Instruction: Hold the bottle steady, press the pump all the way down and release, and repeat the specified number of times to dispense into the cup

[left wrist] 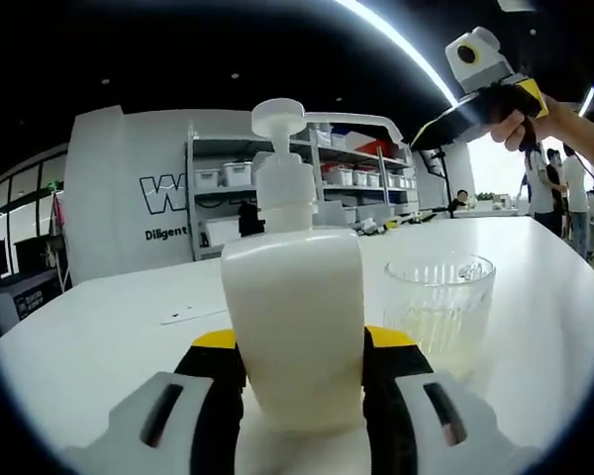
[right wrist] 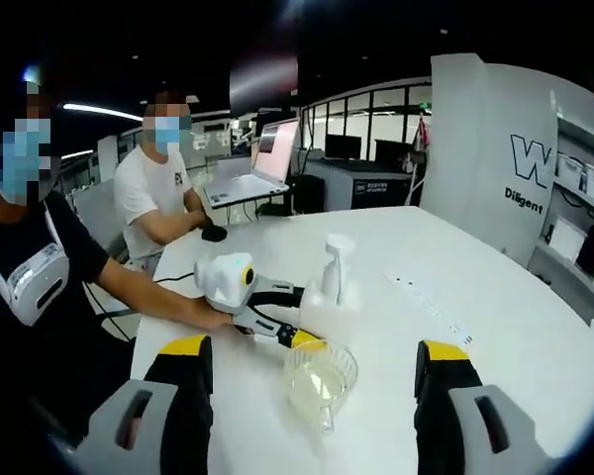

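A white pump bottle (left wrist: 292,307) stands upright on the white table (left wrist: 99,346), and my left gripper (left wrist: 302,338) is shut on its lower body, one yellow-tipped jaw on each side. Its pump head (left wrist: 277,117) is up with the spout pointing right. Just right of the bottle stands a clear glass cup (left wrist: 441,302) holding a little yellowish liquid. My right gripper (left wrist: 480,94) hangs high at the upper right, apart from the pump, held by a hand. In the right gripper view, the right gripper (right wrist: 315,348) is open wide above the cup (right wrist: 320,381), the bottle (right wrist: 332,287) and the left gripper (right wrist: 312,312).
A seated person (right wrist: 158,193) rests their arms on the table's far end beside a laptop (right wrist: 262,163). Shelves with white bins (left wrist: 307,188) stand behind the table. A thin strip (left wrist: 193,315) lies on the tabletop left of the bottle.
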A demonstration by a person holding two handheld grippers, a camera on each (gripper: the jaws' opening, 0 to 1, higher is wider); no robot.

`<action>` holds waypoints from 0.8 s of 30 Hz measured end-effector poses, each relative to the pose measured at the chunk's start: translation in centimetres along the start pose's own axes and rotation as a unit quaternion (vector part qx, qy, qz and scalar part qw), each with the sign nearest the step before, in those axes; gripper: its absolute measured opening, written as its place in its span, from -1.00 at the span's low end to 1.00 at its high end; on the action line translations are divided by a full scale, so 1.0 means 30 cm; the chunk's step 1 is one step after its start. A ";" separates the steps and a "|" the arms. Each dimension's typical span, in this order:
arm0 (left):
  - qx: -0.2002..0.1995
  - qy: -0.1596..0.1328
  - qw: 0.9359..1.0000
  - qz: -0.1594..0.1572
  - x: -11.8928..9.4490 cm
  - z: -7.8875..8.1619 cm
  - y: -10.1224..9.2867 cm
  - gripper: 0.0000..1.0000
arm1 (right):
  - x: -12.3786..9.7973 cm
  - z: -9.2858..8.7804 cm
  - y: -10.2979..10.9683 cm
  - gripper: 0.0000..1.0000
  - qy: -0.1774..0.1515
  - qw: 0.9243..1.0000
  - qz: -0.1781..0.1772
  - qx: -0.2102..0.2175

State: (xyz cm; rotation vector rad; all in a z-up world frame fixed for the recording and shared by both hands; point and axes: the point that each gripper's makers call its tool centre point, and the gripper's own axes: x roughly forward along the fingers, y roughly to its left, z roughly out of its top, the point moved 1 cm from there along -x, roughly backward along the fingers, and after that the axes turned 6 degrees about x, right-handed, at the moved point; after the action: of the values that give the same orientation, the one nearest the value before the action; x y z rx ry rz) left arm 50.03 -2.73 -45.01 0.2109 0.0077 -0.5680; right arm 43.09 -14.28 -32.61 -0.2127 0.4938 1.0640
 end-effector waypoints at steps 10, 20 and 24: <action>-0.003 0.000 1.000 0.006 -0.008 -0.002 -0.006 -0.12 | 0.004 -0.005 -0.007 0.65 0.056 0.998 -0.002 0.020; -0.003 0.002 1.000 0.012 -0.016 -0.004 -0.009 -0.12 | 0.023 0.009 -0.009 0.64 0.114 0.993 0.000 0.024; -0.003 0.001 1.000 0.011 -0.019 -0.004 -0.011 -0.12 | 0.024 0.025 -0.009 0.63 0.130 0.991 0.004 0.021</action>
State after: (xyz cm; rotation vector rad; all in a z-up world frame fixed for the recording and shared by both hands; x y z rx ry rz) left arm 49.36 -2.67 -45.16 0.2059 0.0091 -0.5459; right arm 43.82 -13.54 -32.34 -0.3142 0.7506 1.0372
